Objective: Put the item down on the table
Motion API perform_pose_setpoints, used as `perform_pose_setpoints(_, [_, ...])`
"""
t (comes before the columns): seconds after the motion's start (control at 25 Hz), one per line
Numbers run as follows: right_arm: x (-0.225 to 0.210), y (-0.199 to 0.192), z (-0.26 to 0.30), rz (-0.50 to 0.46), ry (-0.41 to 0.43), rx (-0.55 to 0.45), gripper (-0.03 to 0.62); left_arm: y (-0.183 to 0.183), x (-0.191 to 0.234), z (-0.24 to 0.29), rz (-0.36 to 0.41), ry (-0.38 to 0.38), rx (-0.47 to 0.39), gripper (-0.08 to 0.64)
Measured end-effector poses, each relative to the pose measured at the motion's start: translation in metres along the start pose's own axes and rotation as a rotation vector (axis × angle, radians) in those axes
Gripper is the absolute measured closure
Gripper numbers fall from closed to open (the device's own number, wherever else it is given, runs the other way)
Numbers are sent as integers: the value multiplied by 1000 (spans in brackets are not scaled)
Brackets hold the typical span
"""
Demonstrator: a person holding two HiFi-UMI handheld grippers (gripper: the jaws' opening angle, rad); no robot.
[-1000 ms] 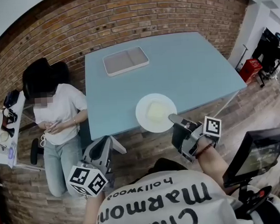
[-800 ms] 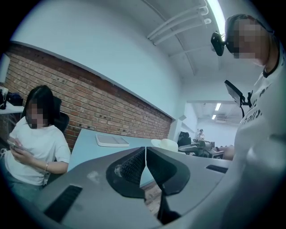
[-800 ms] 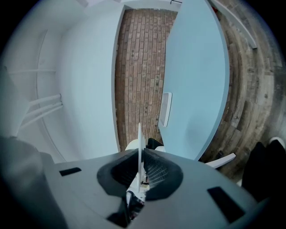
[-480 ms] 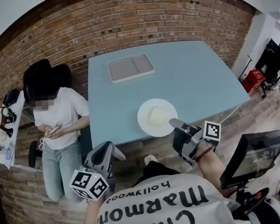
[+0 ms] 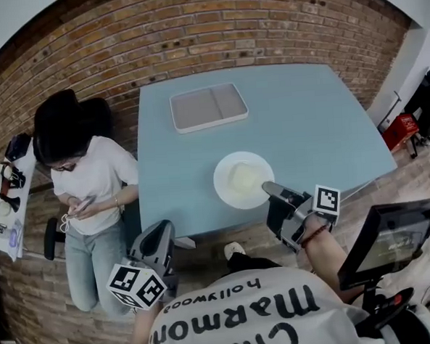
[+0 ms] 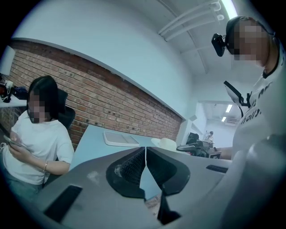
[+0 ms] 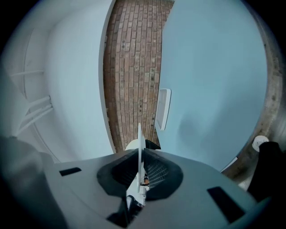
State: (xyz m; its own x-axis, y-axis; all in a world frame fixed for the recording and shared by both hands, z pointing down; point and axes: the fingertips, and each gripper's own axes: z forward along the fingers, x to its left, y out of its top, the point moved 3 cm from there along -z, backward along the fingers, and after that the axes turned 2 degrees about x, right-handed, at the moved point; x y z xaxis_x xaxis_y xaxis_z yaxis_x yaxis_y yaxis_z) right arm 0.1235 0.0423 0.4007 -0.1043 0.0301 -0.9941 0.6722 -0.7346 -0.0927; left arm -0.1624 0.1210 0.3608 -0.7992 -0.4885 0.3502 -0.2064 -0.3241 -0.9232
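Note:
A white plate (image 5: 243,179) with a pale lump in its middle is over the near part of the blue table (image 5: 306,118). My right gripper (image 5: 268,189) is shut on the plate's near rim. In the right gripper view the plate (image 7: 139,143) shows edge-on as a thin white line between the shut jaws of my right gripper (image 7: 140,154). Whether the plate touches the table I cannot tell. My left gripper (image 5: 163,232) hangs below the table's near left corner, and in its own view this left gripper (image 6: 145,154) is shut with nothing in it.
A grey two-part tray (image 5: 209,107) lies at the table's far side, near the brick wall. A person in a white shirt (image 5: 85,183) sits left of the table, looking at a phone. A dark screen on a stand (image 5: 390,240) is at my right.
The plate, held in my right gripper, has come further in over the table from its near edge. My left gripper has hardly moved.

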Motion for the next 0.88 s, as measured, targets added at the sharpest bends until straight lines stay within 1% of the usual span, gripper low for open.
perform_pose_setpoints(0.24, [-12, 33, 21, 15, -14, 2, 566, 1, 14, 27, -17, 24, 17, 548])
perform_pose_setpoints(0.4, [-16, 56, 42, 23, -23, 13, 566, 12, 26, 43, -14, 52, 14, 548])
perform_pose_setpoints(0.6, [-18, 80, 76, 25, -37, 60, 566, 24, 42, 59, -35, 107, 19, 548])
perform_pose_setpoints(0.88, [-29, 108, 119, 21, -52, 125, 566, 33, 62, 81, -40, 177, 23, 548])
